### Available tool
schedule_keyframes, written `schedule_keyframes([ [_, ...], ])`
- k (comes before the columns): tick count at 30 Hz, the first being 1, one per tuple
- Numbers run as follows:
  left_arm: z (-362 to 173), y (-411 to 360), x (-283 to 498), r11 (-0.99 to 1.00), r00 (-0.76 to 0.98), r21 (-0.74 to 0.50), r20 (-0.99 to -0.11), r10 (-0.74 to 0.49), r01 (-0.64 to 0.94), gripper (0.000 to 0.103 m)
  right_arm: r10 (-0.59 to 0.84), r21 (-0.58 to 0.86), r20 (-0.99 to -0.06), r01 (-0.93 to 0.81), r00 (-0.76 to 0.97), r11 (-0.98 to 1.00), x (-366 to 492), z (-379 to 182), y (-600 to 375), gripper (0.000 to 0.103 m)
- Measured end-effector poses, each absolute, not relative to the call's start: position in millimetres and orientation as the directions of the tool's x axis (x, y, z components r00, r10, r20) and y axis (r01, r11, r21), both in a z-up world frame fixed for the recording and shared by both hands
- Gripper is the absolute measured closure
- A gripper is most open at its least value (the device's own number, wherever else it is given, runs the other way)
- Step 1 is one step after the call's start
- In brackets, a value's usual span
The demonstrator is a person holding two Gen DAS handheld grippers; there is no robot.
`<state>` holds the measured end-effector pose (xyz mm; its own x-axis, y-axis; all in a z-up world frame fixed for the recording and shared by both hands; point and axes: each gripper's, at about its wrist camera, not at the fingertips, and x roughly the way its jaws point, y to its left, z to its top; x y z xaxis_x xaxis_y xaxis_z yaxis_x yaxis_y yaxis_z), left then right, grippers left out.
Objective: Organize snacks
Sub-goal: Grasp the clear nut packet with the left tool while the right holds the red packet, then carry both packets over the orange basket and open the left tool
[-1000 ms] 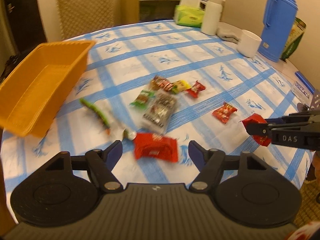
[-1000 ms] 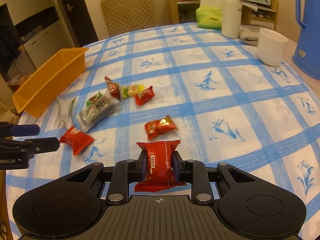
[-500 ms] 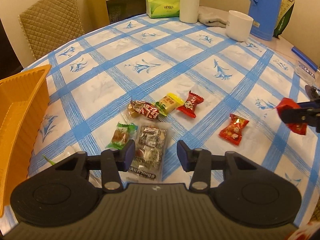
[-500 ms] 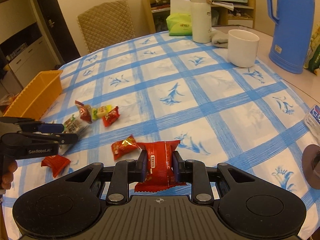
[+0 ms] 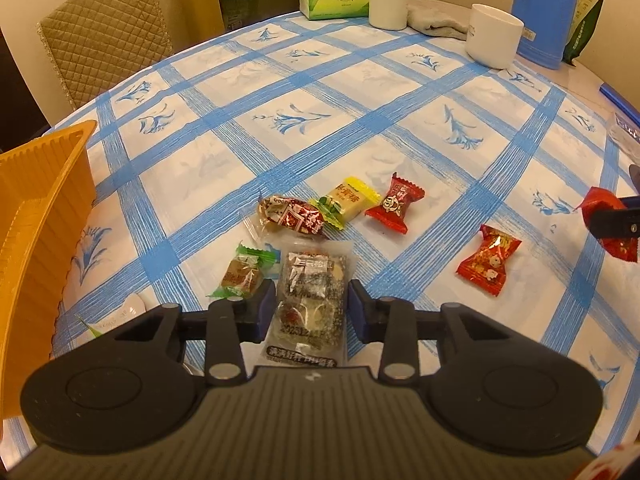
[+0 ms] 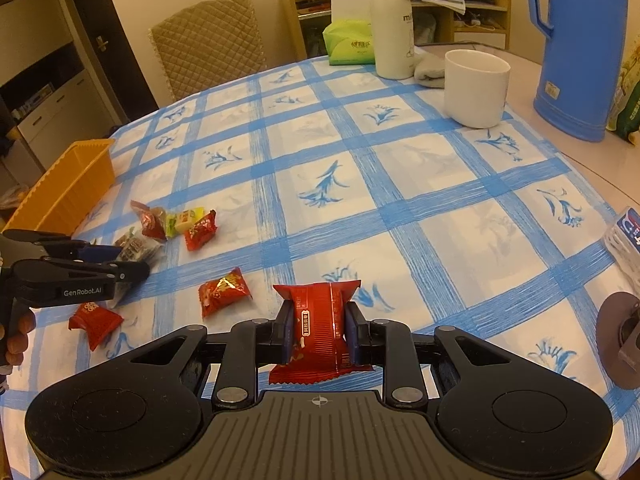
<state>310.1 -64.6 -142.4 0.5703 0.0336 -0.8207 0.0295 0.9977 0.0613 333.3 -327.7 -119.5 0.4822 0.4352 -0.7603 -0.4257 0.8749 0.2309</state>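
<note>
Two words, "GenRobot.AI", mark the left hand-held gripper (image 6: 132, 258), angled down, its jaws just closing around a clear snack pack (image 5: 310, 300). Right hand-held gripper (image 6: 316, 334) pinches a red packet (image 6: 318, 328) above the surface (image 6: 400, 200).

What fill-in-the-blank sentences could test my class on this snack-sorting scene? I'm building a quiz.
1. The right gripper holds a ____ snack packet.
2. The left gripper has its jaws either side of a ____ plastic packet.
3. The basket is ____ in colour.
4. The white mug stands beside a ____ jug.

Missing: red; clear; orange; blue
</note>
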Motion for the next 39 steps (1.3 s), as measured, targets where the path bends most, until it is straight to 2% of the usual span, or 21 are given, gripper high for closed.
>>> schedule_keyframes([
  [10,-112.7,-78.3,281.3,0.995,0.604,0.016,-0.794,0.070,-0.094,0.070,0.522,0.256,-0.730,-0.531,0.442,0.808,337.9,-107.2,-324.2,0.077],
  [21,-67.7,-64.3,216.1,0.950,0.618,-0.034,-0.767,0.174,-0.309,0.070,0.653,0.294,-0.681,-0.693,0.332,0.658,323.6,-88.8,-279.6,0.077],
  [32,-26.4,16.5,155.6,0.916,0.630,-0.001,-0.727,0.275,-0.401,0.070,0.748,0.342,-0.619,-0.774,0.241,0.532,278.1,-63.2,-183.0,0.077],
  [39,-14.7,100.1,151.0,0.946,0.649,0.012,-0.725,0.230,-0.323,0.070,0.753,0.378,-0.603,-0.736,0.265,0.561,253.1,-51.5,-94.9,0.077],
])
